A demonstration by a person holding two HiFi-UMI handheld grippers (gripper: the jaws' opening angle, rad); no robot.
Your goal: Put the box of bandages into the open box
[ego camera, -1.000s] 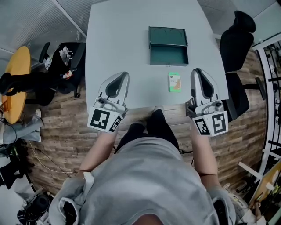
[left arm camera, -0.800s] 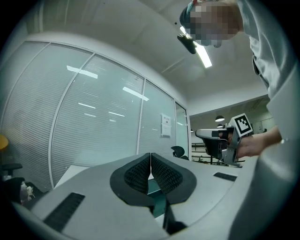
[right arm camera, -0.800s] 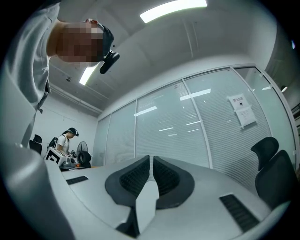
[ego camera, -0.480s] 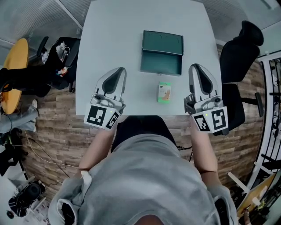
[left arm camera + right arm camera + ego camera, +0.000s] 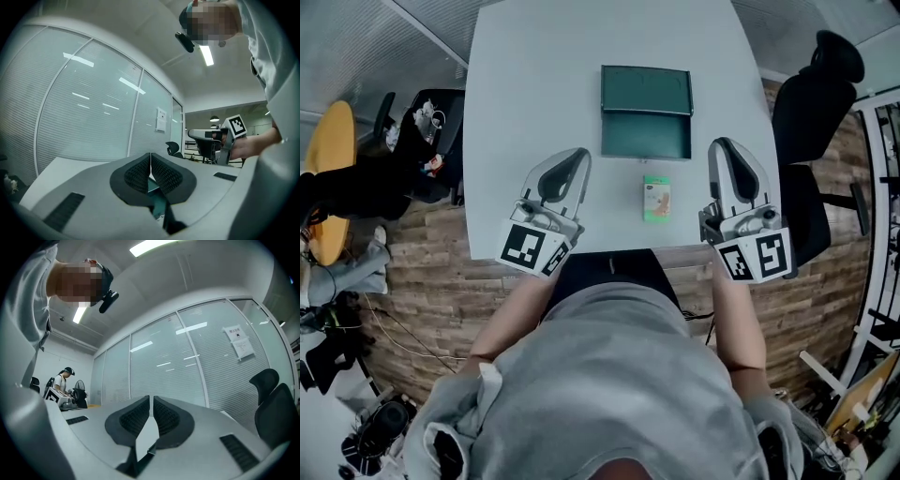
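Note:
A small green box of bandages (image 5: 656, 198) lies flat on the white table (image 5: 544, 84), near its front edge. Just behind it sits the open dark green box (image 5: 646, 135), its lid (image 5: 646, 89) folded back away from me. My left gripper (image 5: 573, 156) hovers over the table to the left of the bandage box, shut and empty. My right gripper (image 5: 722, 146) is held to the right of the bandage box, also shut with nothing in it. In the left gripper view a sliver of the green box (image 5: 152, 188) shows below the shut jaws; the right gripper (image 5: 220, 140) appears beyond.
A black office chair (image 5: 811, 103) stands at the table's right side. Another chair with bags (image 5: 431, 131) and a yellow round table (image 5: 328, 169) are to the left. Glass partition walls (image 5: 187, 366) surround the room, and a person (image 5: 63, 380) stands far off.
The head view shifted: the table and boxes sit slightly differently in frame. My left gripper has moved a little right, toward the bandage box. Both grippers stayed shut.

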